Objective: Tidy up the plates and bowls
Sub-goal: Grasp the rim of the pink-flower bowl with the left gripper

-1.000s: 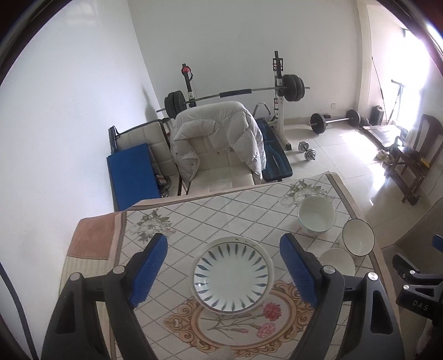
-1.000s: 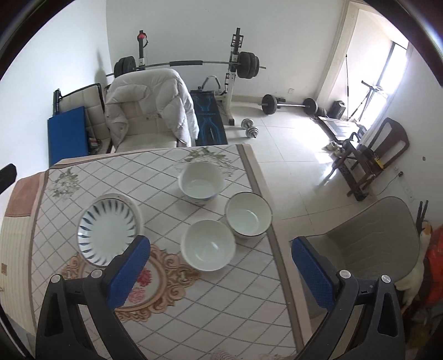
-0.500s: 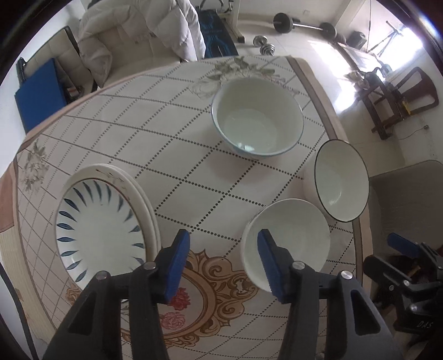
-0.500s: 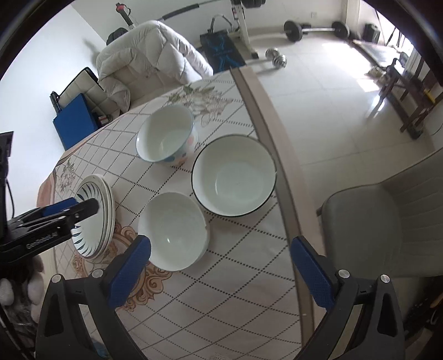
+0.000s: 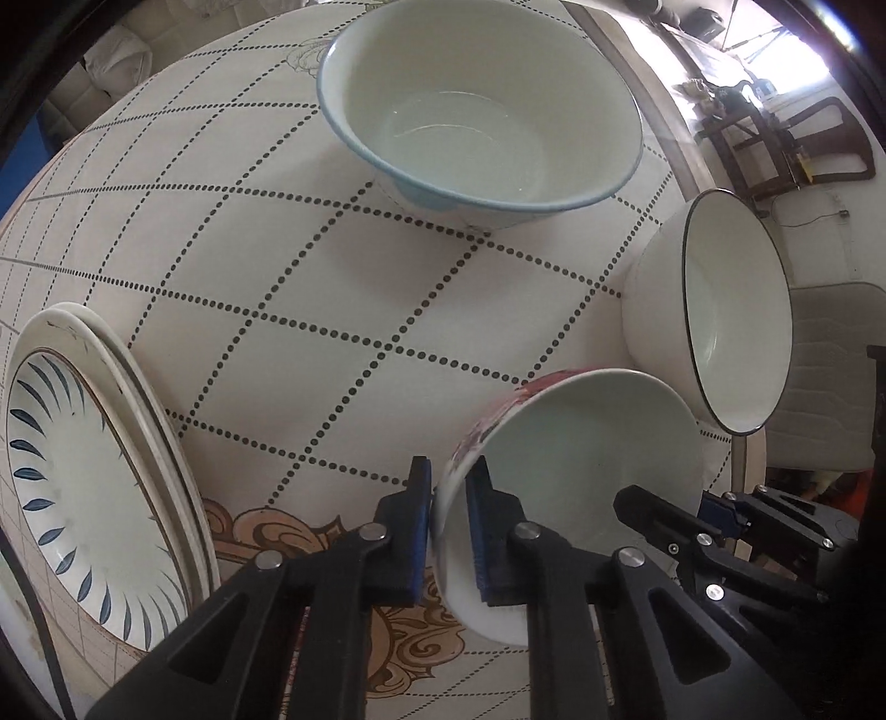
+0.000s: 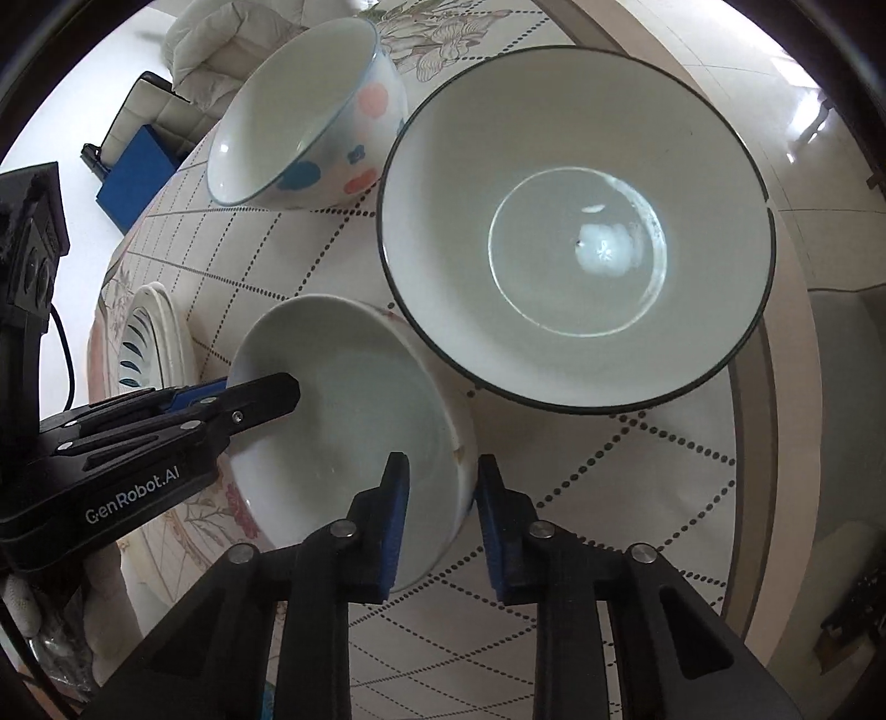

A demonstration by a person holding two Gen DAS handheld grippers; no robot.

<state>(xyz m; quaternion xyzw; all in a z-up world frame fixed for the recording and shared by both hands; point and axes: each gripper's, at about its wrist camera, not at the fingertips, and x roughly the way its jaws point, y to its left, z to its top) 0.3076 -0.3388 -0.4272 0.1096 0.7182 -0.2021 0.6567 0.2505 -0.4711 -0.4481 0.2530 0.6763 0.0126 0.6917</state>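
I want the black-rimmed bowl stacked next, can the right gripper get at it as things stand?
Probably not yet: the right gripper is shut on the floral bowl's rim, though the black-rimmed bowl sits unobstructed just beyond.

Looked like a home: dining table [image 6: 637,476] under a floral, diamond-patterned cloth, cushioned chair [image 5: 825,387] at three o'clock, puffy white jacket [image 6: 221,33] draped over a seat at eleven o'clock

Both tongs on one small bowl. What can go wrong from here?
1. Left tongs and right tongs have just been closing on opposite rims of the small bowl; whether the right pair grips yet is unclear, so a lift may tilt it.
2. The black-rimmed bowl sits close beside it and may get knocked.
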